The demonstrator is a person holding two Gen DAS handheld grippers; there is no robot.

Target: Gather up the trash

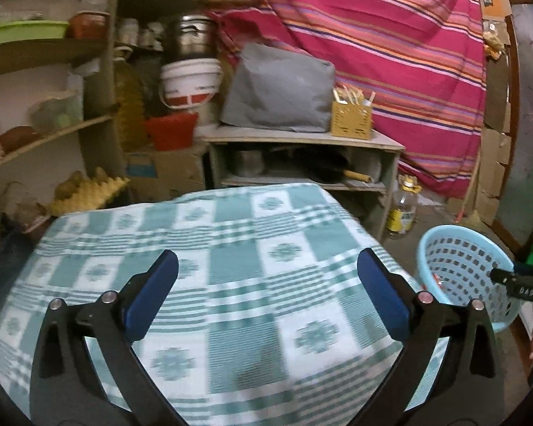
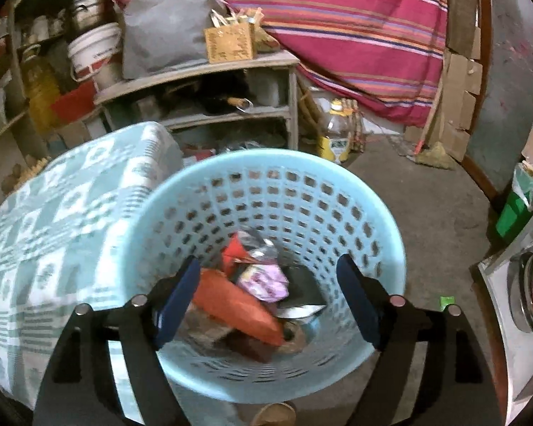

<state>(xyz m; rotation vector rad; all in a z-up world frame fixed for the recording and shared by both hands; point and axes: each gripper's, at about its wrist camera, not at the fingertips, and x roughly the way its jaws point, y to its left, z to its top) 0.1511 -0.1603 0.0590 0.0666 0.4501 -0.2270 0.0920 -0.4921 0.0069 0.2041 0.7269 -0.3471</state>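
Observation:
A light blue perforated basket stands on the floor beside the table, seen also at the right of the left wrist view as the basket. Inside lie several wrappers: an orange packet, a pink crumpled wrapper, a red scrap and silvery foil. My right gripper hangs open over the basket's mouth with nothing between its fingers. My left gripper stands open above the green-and-white checked tablecloth, empty. The right gripper's tip shows over the basket in the left wrist view.
A low shelf behind the table bears a grey bag and a yellow holder. An oil bottle stands on the floor. Striped pink cloth hangs behind. White bucket, egg tray, metal stove edge at right.

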